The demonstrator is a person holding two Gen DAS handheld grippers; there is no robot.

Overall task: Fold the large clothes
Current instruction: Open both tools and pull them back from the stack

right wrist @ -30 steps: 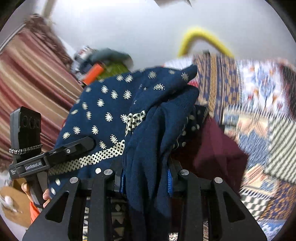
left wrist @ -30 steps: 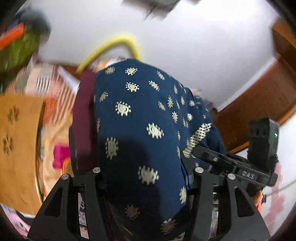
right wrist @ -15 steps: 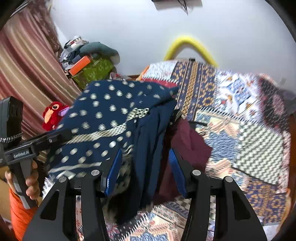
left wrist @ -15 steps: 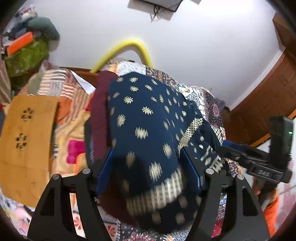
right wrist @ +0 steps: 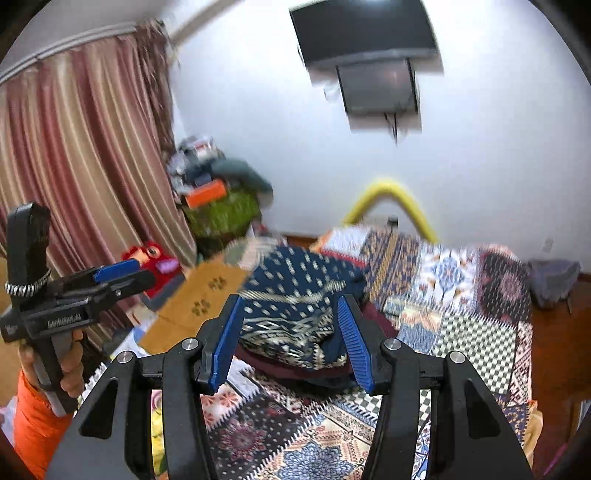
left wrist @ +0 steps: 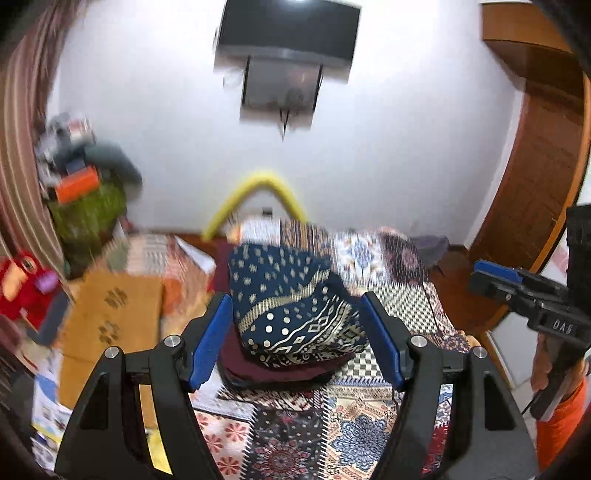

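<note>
A patchwork bedspread point(left wrist: 391, 280) is covering the bed beneath a wall-mounted TV point(left wrist: 288, 29), with a curtain point(right wrist: 74, 166) hanging at the side. The navy patterned garment point(left wrist: 291, 314) is lying bunched on a maroon cloth point(left wrist: 280, 369), just beyond both fingertips. The left gripper point(left wrist: 297, 339) and right gripper point(right wrist: 293, 343) are hovering wide apart, gripping nothing.

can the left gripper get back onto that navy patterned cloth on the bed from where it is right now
Probably yes. The left gripper is open and empty, and the navy cloth lies directly ahead atop a maroon garment, with nothing visible between them.
</note>
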